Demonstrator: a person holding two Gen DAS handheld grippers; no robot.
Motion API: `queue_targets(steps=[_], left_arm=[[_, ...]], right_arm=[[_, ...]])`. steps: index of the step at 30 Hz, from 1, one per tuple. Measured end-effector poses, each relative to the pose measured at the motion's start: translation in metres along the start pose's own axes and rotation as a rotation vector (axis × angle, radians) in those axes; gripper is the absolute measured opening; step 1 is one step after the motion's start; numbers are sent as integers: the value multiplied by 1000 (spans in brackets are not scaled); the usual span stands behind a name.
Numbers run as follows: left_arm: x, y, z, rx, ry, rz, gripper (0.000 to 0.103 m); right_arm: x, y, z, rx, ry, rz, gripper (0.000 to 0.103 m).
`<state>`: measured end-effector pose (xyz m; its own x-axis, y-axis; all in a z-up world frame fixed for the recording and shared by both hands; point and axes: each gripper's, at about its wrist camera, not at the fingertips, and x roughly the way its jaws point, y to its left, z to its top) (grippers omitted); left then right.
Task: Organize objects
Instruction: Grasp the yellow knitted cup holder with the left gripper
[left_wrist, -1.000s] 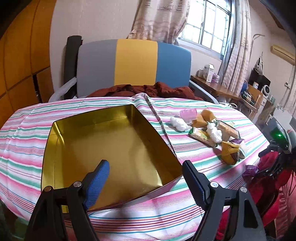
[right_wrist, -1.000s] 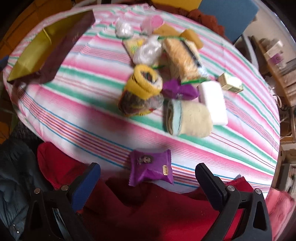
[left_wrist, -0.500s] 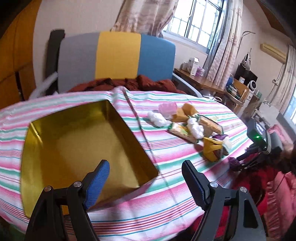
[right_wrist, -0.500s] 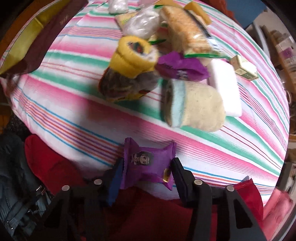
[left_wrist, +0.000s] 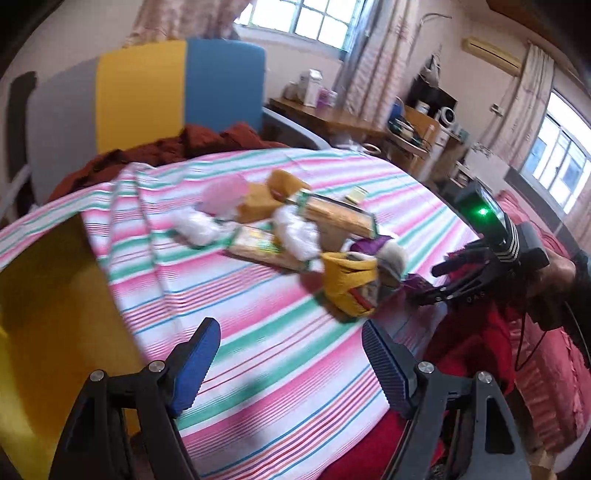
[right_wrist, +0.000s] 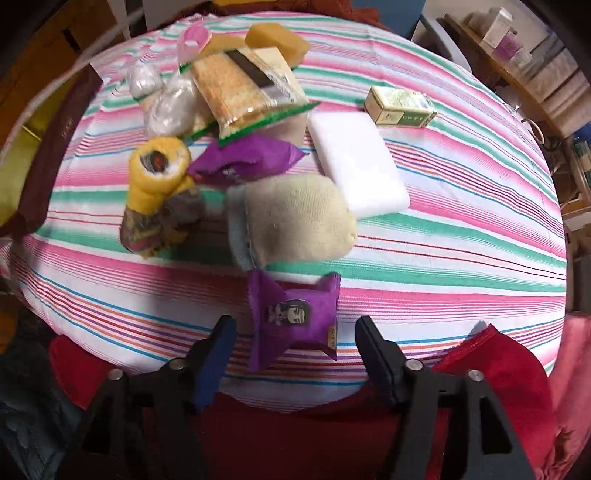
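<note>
A purple snack packet (right_wrist: 295, 317) lies on the striped tablecloth (right_wrist: 461, 258) near its front edge. My right gripper (right_wrist: 295, 325) points down over it; its jaws are opening, with the packet between them and neither pad touching it. Behind it lies a pile: a beige sock roll (right_wrist: 295, 221), a yellow sock roll (right_wrist: 155, 173), a second purple packet (right_wrist: 243, 158) and a cracker pack (right_wrist: 236, 88). My left gripper (left_wrist: 291, 365) is open and holds nothing, low over the cloth between the gold tin (left_wrist: 44, 314) and the pile (left_wrist: 295, 236).
A white block (right_wrist: 358, 162) and a small green-and-gold box (right_wrist: 399, 107) lie right of the pile. A red cloth (right_wrist: 295, 424) hangs below the table's front edge. A grey, yellow and blue chair back (left_wrist: 147, 96) stands behind the table.
My right gripper closed on the purple packet at the table edge, carried it further onto the cloth, and its jaws have parted again. My left gripper swung right, from over the tin toward the pile.
</note>
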<state>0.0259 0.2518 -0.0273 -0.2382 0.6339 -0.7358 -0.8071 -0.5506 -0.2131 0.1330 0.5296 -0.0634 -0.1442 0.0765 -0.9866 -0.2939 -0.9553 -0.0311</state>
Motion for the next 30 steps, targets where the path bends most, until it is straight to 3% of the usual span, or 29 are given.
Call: queue_targets(steps=[3, 11, 21, 23, 25, 30], left_arm=[[21, -14, 7, 40, 30, -38, 74], [79, -37, 25, 69, 105, -120, 72], [145, -46, 34, 66, 178, -126, 71], [151, -40, 33, 43, 190, -158, 56], [147, -35, 29, 35, 166, -187, 47], [124, -23, 11, 51, 131, -191, 40]], right_arm=[[-6, -3, -2, 13, -19, 22, 68], [-19, -9, -8, -6, -30, 42, 68], [-9, -22, -14, -15, -36, 47, 68], [-10, -23, -15, -22, -27, 40, 68], [-11, -24, -16, -80, -18, 37, 68], [-13, -31, -24, -68, -12, 40, 67]])
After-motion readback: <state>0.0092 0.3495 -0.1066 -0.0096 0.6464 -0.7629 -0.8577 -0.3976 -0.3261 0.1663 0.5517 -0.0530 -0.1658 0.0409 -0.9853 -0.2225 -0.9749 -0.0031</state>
